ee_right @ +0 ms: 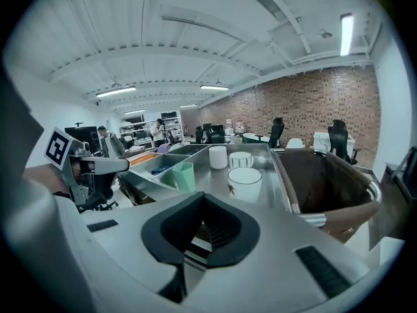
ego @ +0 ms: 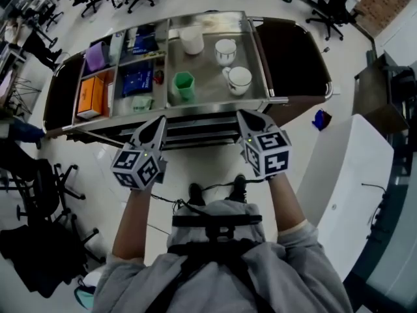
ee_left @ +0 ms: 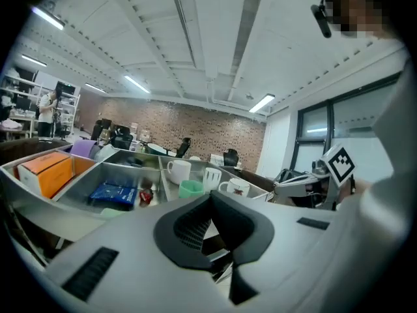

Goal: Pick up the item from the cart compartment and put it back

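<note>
A steel cart (ego: 215, 103) stands in front of me, its top split into compartments. The wide compartment holds a green cup (ego: 184, 85), two white mugs (ego: 238, 79) (ego: 225, 51) and a plain white cup (ego: 191, 40). Narrower compartments to the left hold a blue packet (ego: 137, 80), an orange box (ego: 91, 95) and a purple item (ego: 96, 55). My left gripper (ego: 155, 128) and right gripper (ego: 247, 117) hover just short of the cart's near edge, both shut with nothing in them. The green cup (ee_left: 191, 188) shows just past the left jaws, and a mug (ee_right: 245, 182) lies ahead of the right jaws.
Brown bags hang at the cart's right end (ego: 290, 57) and left end (ego: 62, 93). A white table (ego: 352, 168) stands at my right, with a blue object (ego: 320, 119) on the floor beside it. Office chairs (ego: 39, 188) crowd the left and the far side.
</note>
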Available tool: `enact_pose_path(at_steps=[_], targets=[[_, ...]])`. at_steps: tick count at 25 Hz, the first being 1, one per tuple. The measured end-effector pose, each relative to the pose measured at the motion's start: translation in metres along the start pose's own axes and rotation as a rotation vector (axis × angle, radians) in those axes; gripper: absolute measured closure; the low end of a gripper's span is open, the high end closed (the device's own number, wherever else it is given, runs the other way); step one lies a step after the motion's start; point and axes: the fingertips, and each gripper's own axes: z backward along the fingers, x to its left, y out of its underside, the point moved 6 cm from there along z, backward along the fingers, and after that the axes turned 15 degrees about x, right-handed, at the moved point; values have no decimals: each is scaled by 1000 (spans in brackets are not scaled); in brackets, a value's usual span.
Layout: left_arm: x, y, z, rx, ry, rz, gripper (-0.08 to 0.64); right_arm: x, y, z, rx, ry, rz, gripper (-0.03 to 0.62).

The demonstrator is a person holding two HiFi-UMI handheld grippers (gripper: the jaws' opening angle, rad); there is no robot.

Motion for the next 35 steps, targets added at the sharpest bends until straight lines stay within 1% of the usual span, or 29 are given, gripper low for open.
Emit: enact_pose_path(at_steps=[2,5,8,11,15,20,21,22,23,26,32,35], targets=[[1,-18,-5,-2,12,-22,558,-9,-15,3,-9,4,-2,583],[1,-49,-10,-5,28,-75,558,-23,-37,6,-21,14,-10,583],[-1,-80,-20,-13,63,-123,558,-34,-58,6,-19,25,0,583],[-4,-106,-32,-2,96,-171,558,-44,-77,4,-18,40,17,583],[-4,-128,-59,53,119,-228,558,-59,-100,-9,12,75,50,583],[0,-141,-104,133,145,-240,558,-79,-115,-26,53,100,70,583],[0,-144,-114,153,156,-247,544,-83,-117,-29,58,106,69,583],[-1,-147,-123,175,169,-257,475,-88,-120,-32,63,111,69,583],[-2,-149,-133,194,181,-269,450,-92,-122,-35,68,116,68,583],[-7,-157,-161,248,202,-307,382,-105,-126,-44,82,119,54,583],[-16,-167,-214,363,232,-334,275,-129,-131,-62,109,108,8,583],[-22,-168,-240,423,248,-360,202,-139,-134,-68,107,110,-3,583]])
